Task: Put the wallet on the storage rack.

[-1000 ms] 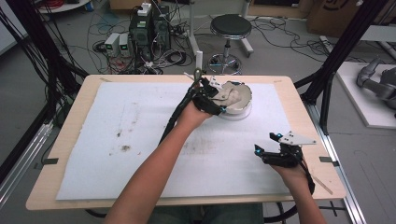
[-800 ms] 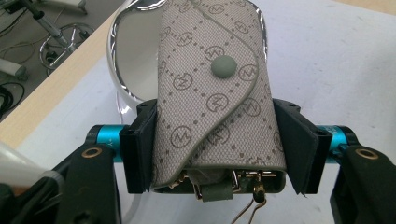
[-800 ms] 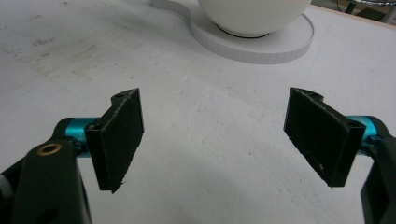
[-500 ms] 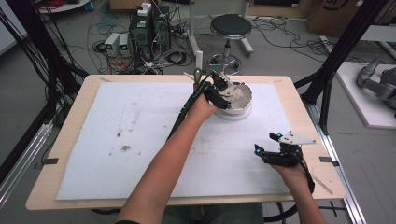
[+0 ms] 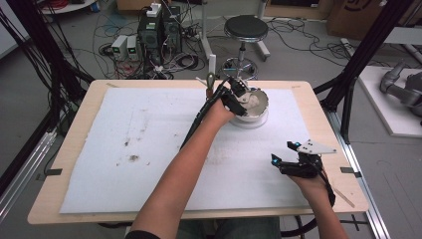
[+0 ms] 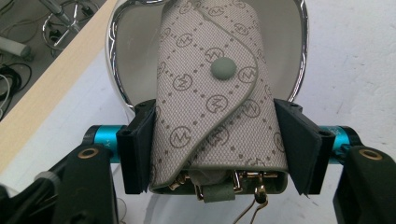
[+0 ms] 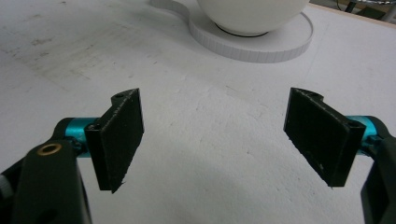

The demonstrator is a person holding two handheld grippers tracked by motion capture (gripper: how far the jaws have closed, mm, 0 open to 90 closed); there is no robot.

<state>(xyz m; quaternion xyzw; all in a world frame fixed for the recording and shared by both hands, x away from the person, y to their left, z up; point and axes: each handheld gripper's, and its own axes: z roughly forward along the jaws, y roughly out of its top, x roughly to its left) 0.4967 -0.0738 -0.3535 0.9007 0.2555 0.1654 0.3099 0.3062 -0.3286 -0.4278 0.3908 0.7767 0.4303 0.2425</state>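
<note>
Monogrammed grey key pouch point(image 6: 217, 100) sitting clamped between the left gripper's point(image 6: 217, 149) two black jaws, pressed on both long sides; snap button point(image 6: 223, 69) facing up on the closed flap; brass-coloured key hooks point(image 6: 243, 184) and a grey-green tab point(image 6: 218, 192) poking out of the open near end; hanging over the mouth of a white bowl point(image 6: 135, 51) with a shiny chrome rim point(image 6: 114, 56), far end of the pouch reaching inside the bowl; not possible to tell whether touching the bowl's floor.

Seen from the high view: left gripper point(image 5: 238, 94) reaching over the near-left edge of the bowl point(image 5: 256, 107), toward the far middle of the table point(image 5: 64, 124); bowl resting on a round white base point(image 5: 249, 122), itself lying on a white foam sheet point(image 5: 149, 149) marked with dark smudges point(image 5: 132, 158) on its left half; left forearm point(image 5: 184, 169) stretching diagonally up from the bottom edge.

Right gripper point(image 5: 293, 164) resting well apart from the bowl, near the right front of the sheet; jaws spread wide with nothing between them, bare foam showing in the gap in the right gripper view point(image 7: 215, 140); bowl and its base point(image 7: 261, 44) lying ahead at the top of that view.

Beyond the table: round black stool point(image 5: 245, 27), computer boxes point(image 5: 159, 27), tangled cables point(image 5: 114, 55) on the floor.
</note>
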